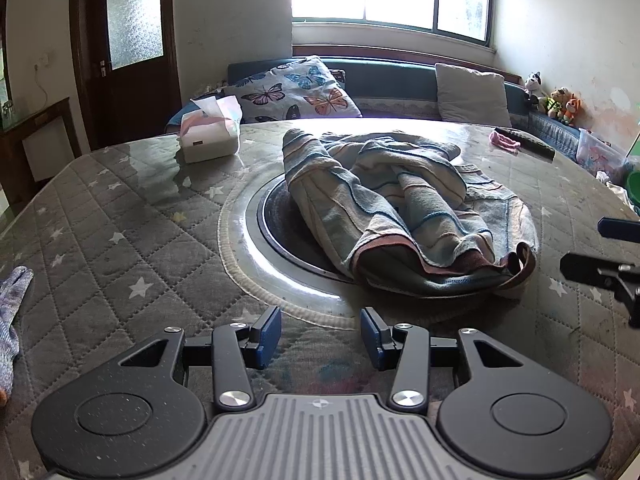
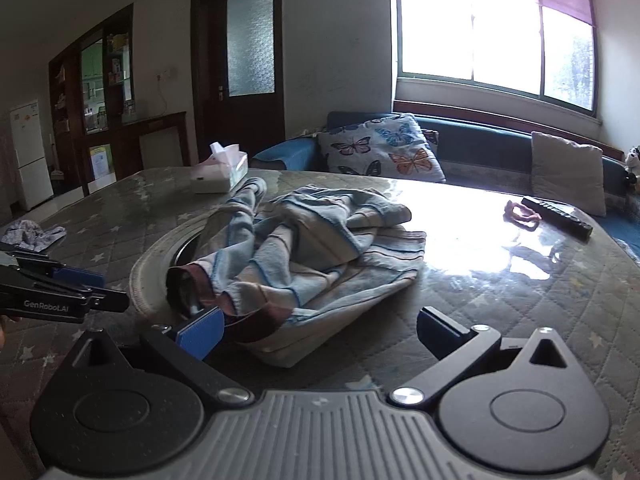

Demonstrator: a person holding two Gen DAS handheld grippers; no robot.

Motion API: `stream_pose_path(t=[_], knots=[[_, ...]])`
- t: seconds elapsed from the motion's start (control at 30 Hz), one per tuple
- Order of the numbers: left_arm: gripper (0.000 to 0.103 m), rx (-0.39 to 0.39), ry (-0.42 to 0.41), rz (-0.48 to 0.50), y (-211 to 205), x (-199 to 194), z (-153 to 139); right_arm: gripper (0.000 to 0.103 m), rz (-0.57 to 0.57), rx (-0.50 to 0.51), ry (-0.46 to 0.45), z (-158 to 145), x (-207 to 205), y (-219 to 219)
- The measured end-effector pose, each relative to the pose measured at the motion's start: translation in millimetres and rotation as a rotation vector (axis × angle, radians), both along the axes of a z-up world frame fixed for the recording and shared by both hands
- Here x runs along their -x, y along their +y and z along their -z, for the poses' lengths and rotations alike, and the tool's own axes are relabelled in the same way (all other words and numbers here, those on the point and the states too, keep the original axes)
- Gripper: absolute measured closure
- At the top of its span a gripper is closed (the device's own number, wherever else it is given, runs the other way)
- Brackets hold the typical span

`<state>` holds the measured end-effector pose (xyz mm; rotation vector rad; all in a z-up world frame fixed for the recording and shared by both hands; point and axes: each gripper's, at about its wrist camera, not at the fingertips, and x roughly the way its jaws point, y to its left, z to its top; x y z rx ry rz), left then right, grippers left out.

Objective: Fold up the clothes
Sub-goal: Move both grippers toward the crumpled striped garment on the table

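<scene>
The striped garment [image 1: 404, 212] lies in a rumpled heap just ahead of both grippers, draped over the round recessed ring [image 1: 256, 232] in the middle of the surface [image 1: 120, 216]. No flat panel and no squared edge show; a sleeve or leg twists away toward the far side, and the dark reddish hem curls up at the near edge. To my eye the garment is not folded as it lies, so spreading, smoothing and folding are all left to do on this piece. A smaller patterned cloth [image 2: 32, 234] sits well off to the left of the left gripper, also bunched up.

The left gripper [image 1: 320, 330] hovers low over the surface just short of the heap, its blue-padded fingers spread apart with nothing between them. The right gripper [image 2: 320, 334] is closer in: its fingers stand wide, and the near corner of the garment lies between them, with the left pad right at the reddish hem, though whether it touches the cloth I cannot tell. Both point forward at the pile, the left one to the side of the right, level and nearly parallel.

A tissue box [image 1: 210, 134] stands beyond the heap to the left, and a remote control [image 2: 556, 216] lies far off to the right.
</scene>
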<state>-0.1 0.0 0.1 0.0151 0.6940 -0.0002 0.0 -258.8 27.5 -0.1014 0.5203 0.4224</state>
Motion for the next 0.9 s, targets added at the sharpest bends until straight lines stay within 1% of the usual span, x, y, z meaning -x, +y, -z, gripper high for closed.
stream_pose_path(t=[0.23,0.37,0.47,0.7,0.9], knots=[[0.057,-0.009,-0.010,0.005,-2,5,-3,0.000,-0.014,0.030,-0.004,4,10,23],[0.057,-0.017,-0.019,0.010,-2,10,-4,0.000,-0.045,0.020,0.008,-1,11,22],[0.056,-0.035,-0.010,0.015,-4,9,-3,0.000,-0.057,0.020,0.009,-2,12,25],[0.056,-0.053,-0.006,0.018,-5,11,-3,0.000,-0.065,0.013,0.000,-3,17,29],[0.057,-0.040,0.001,0.042,-6,10,-3,0.000,-0.064,0.018,0.002,-4,17,32]])
